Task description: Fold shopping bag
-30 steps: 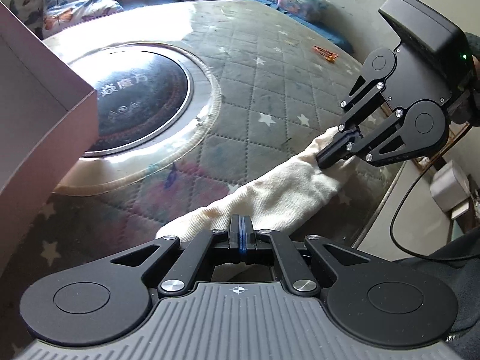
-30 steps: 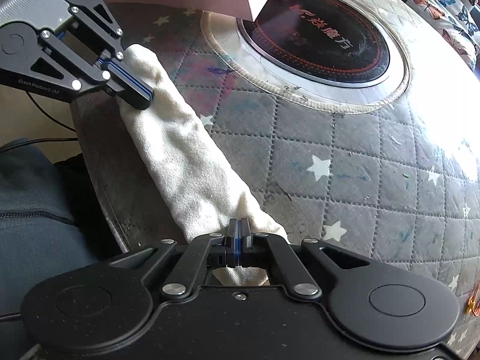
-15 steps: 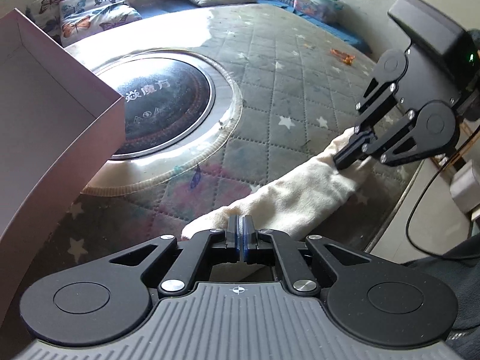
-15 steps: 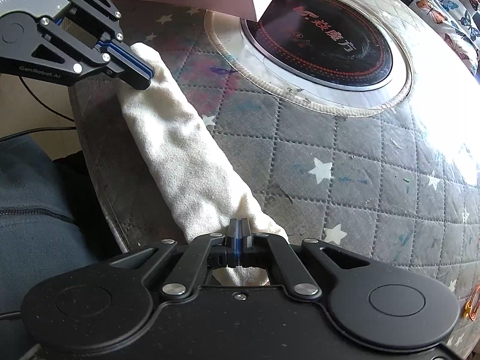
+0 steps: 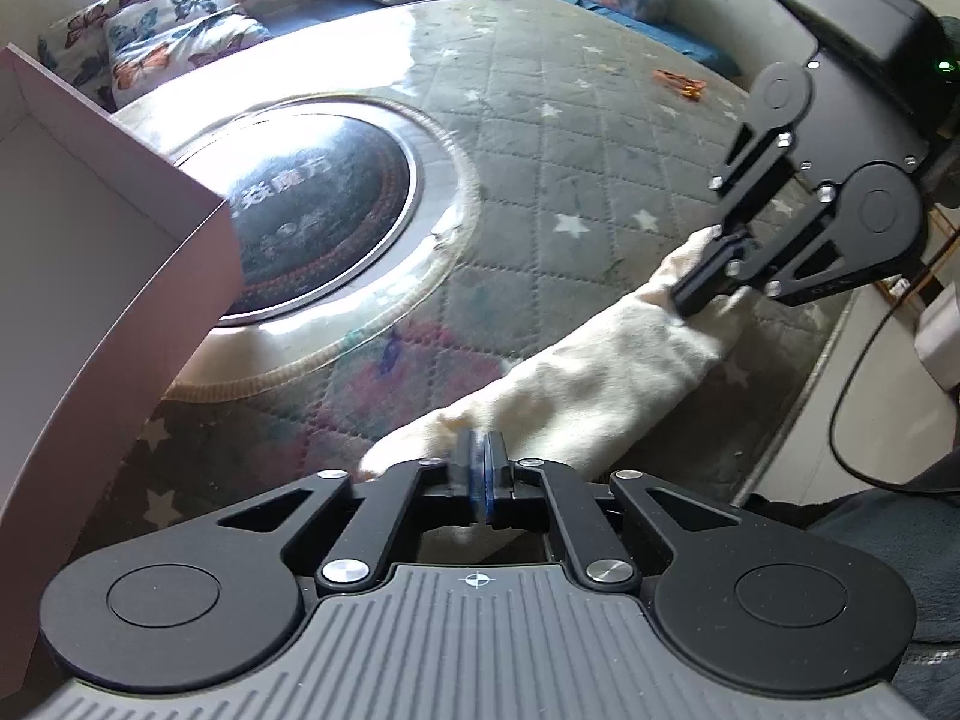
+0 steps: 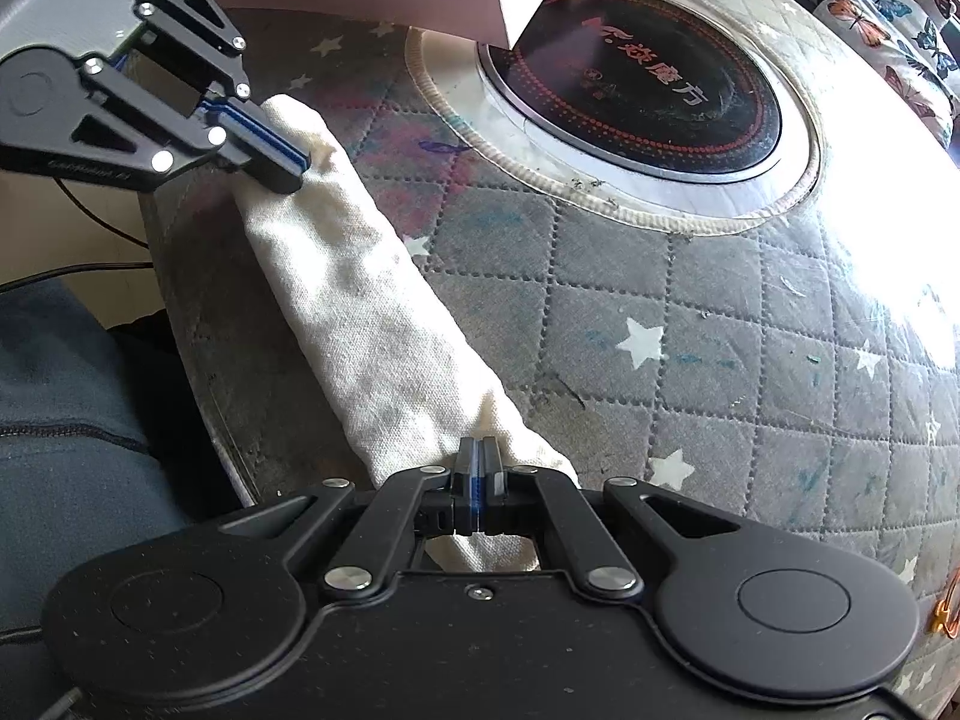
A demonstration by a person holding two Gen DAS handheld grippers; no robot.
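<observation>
**Around the quilted bench**

Grey quilted cover (image 6: 690,312) with white stars over the bench. Round black hob (image 5: 318,222) with red lettering, set in a clear ring. Pink box (image 5: 90,252) beside it, overlapping its edge. Butterfly-print pillows (image 5: 156,36) behind. Orange clip (image 5: 681,81) far back.

Sunlit star-quilted table cover (image 5: 600,138), butterfly cushions (image 5: 162,36)

The shopping bag (image 6: 372,324) between the two claws is cream woven cloth, coarse and matt, faintly stained. Under it the table cover (image 6: 708,324) is quilted grey fabric, stitched in diamonds, printed with pale stars. Beyond the claws the round cooktop (image 6: 636,90) is glossy black glass with a shiny metal rim. The box (image 5: 90,276) left of the left claw looks like matt pinkish card.
</observation>
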